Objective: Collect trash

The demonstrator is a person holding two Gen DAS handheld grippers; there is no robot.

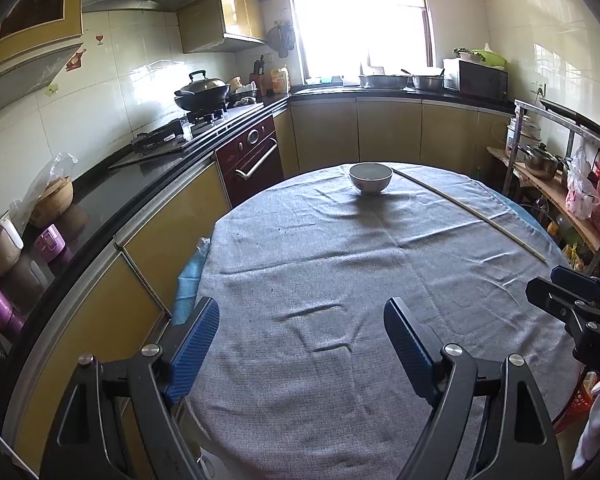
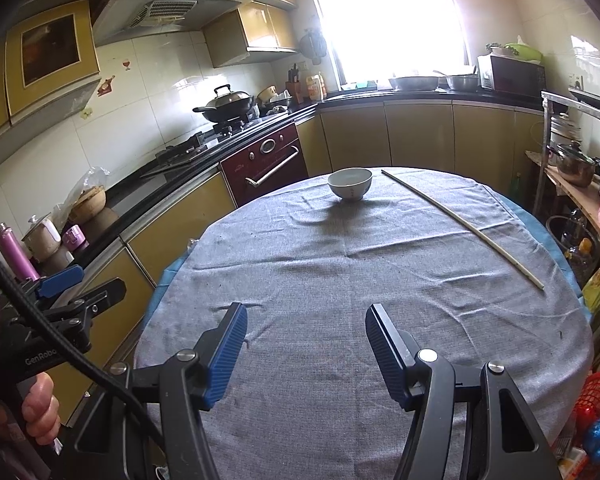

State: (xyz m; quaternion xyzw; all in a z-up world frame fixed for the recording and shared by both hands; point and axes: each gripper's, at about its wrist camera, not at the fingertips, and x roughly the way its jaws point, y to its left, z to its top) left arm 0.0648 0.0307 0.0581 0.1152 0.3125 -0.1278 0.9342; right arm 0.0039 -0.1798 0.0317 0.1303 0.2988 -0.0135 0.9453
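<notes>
Nothing looks collected yet: the thin stick (image 2: 460, 222) lies on the tabletop (image 2: 340, 300) right of the bowl (image 2: 349, 183), untouched; left gripper (image 1: 300, 340) and right gripper (image 2: 306, 344) both hover with jaws apart, empty

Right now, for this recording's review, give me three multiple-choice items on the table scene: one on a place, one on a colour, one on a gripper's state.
1. Where does the bowl stand on the table?
A. at the far end
B. between the left gripper's fingers
C. on the stove

2. What colour is the tablecloth?
A. red
B. grey
C. yellow

3. How is the right gripper?
A. shut on the bowl
B. shut on the long stick
C. open, holding nothing

Answers:
1 A, the bowl sits near the far edge, beside the long stick.
2 B, grey cloth covers the whole top.
3 C, only cloth shows between its blue pads.
</notes>
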